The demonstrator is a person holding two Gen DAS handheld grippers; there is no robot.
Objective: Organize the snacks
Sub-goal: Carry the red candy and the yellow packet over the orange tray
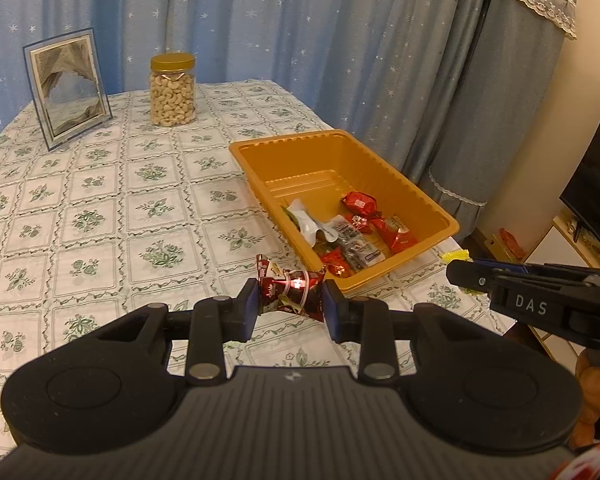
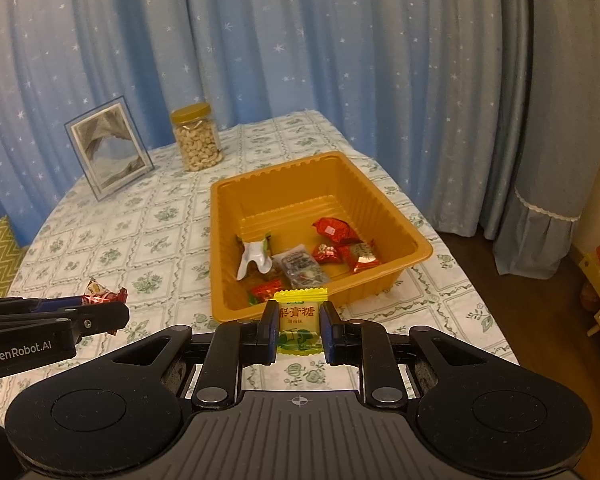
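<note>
At far left on the patterned tablecloth (image 1: pixel 100 208) stands a framed picture (image 1: pixel 66 88), upright and leaning slightly back; just right of it, a clear jar of cashews (image 1: pixel 173 90) with a gold lid. Nearer the camera, the left gripper (image 1: pixel 290 302) is clamped on a dark red wrapped candy (image 1: pixel 290 290), its blue pads pressing the wrapper from both sides, held above the cloth just short of the tray's near corner. Right of centre, an orange plastic tray (image 1: pixel 380 160) rests on the table; several wrapped snacks (image 1: pixel 360 232) lie in its near half, red, white and clear-wrapped pieces touching one another. At right, the right gripper (image 2: pixel 299 326) grips a yellow candy packet (image 2: pixel 300 320) with printed characters, held before the tray's near rim. Blue star-print curtains (image 2: pixel 300 60) hang behind the table.
</note>
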